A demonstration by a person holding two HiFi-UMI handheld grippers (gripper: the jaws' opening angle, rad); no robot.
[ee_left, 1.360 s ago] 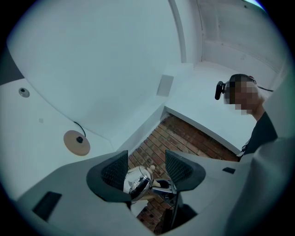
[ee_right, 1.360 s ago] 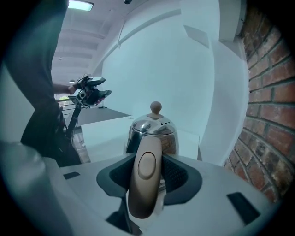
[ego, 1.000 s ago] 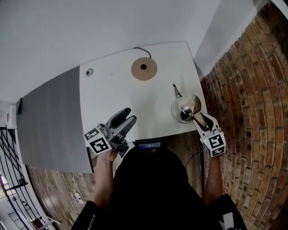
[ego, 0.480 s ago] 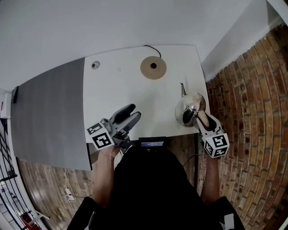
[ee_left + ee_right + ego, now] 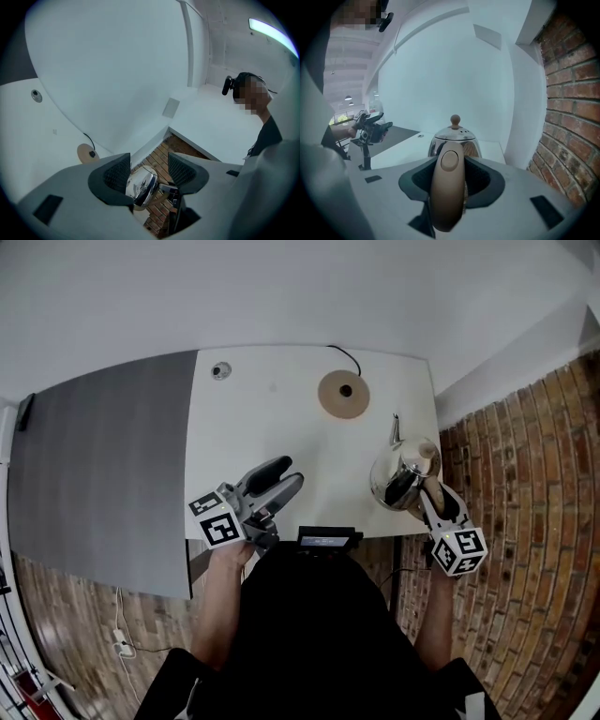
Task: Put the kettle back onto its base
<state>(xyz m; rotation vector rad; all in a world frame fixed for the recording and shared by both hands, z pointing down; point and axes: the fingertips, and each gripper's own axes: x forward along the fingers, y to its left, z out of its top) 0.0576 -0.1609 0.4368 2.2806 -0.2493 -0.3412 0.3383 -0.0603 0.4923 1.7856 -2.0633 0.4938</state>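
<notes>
Polished metal kettle (image 5: 405, 474) at the counter's (image 5: 272, 427) right edge, 5 o'clock from its round base (image 5: 343, 395). The right gripper (image 5: 424, 495) pinches the tan handle (image 5: 447, 187) — likely the soundest hold, as the rigid steel body looks slick and possibly heavy. The left gripper (image 5: 283, 480) hangs spread, empty.

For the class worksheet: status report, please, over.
Right gripper shut on kettle by handle. Left gripper open, empty. Kettle short of base. Nothing between them.

No word, brand or number can be read here: the cube (image 5: 214, 529) on the left hand-held gripper (image 5: 286, 474) and the one on the right hand-held gripper (image 5: 419, 491) bear only black-and-white square patterns, and the small screen (image 5: 328, 540) glows too blurred to read
</notes>
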